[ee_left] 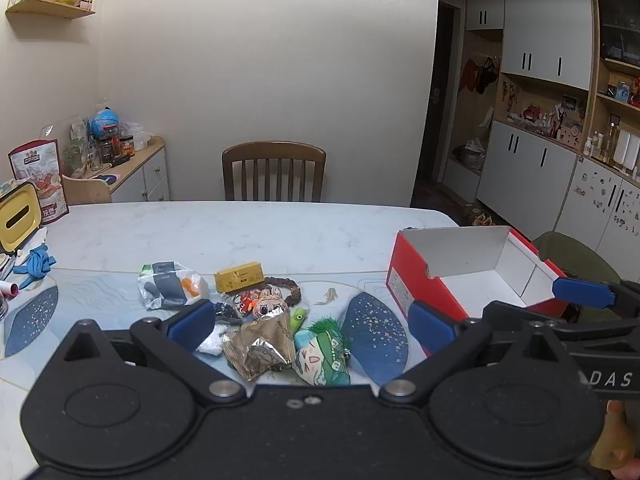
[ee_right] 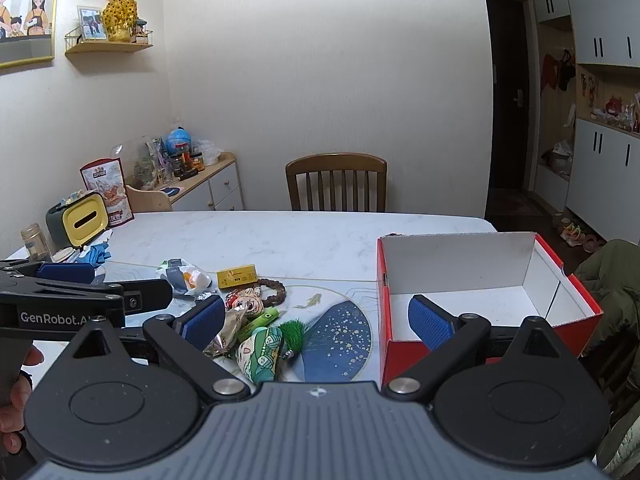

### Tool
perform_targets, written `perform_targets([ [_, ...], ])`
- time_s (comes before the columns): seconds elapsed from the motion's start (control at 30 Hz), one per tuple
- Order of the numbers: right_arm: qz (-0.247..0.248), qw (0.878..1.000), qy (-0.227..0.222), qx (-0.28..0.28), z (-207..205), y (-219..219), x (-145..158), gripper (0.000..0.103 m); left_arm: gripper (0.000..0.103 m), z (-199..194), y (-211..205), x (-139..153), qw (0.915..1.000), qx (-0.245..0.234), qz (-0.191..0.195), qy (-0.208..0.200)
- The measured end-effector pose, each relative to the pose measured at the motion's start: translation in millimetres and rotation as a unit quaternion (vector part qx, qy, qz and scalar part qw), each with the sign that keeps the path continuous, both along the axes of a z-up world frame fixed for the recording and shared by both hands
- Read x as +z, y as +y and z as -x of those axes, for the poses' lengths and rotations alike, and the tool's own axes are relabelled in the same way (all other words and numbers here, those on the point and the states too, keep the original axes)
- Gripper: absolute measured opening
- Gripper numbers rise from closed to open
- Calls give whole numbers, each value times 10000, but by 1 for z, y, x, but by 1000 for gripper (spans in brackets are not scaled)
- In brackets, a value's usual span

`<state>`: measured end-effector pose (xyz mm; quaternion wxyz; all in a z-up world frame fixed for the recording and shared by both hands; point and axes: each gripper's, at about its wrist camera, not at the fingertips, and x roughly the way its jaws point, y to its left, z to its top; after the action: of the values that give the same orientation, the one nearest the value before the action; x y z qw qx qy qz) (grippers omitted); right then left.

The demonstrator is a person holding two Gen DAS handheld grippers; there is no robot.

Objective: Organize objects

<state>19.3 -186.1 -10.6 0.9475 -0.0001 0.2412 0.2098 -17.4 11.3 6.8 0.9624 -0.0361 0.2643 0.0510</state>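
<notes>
The marble table (ee_left: 248, 232) holds an empty red box (ee_right: 404, 356) at the right and, left of it, a heap of trinkets (ee_left: 276, 328). Both tongs hover spread and empty: the left gripper (ee_left: 312, 326) faces the heap squarely and is likely nearer; the right gripper (ee_right: 316, 318) straddles heap and box.

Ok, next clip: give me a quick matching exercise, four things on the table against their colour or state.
Things:
1. small carton
2. shoebox
3. bead bracelet
4. rubber gloves

Colour or state:
A. blue, crumpled near the table's left edge
B. red outside, white inside, open and empty
C. yellow, lying flat behind the pile
D. dark brown ring

Pairs: 1-C, 2-B, 3-D, 4-A
</notes>
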Motion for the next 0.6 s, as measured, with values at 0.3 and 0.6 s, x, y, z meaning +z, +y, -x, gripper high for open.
perform_targets([
  [0.3,117,9999,65,-64,-3,16,-1,99,102,-11,21,-3,9999,-107,-16,113],
  [0.6,272,9995,85,-114,-8,36,-4,99,102,-22,41,-9,9994,-275,70,216],
])
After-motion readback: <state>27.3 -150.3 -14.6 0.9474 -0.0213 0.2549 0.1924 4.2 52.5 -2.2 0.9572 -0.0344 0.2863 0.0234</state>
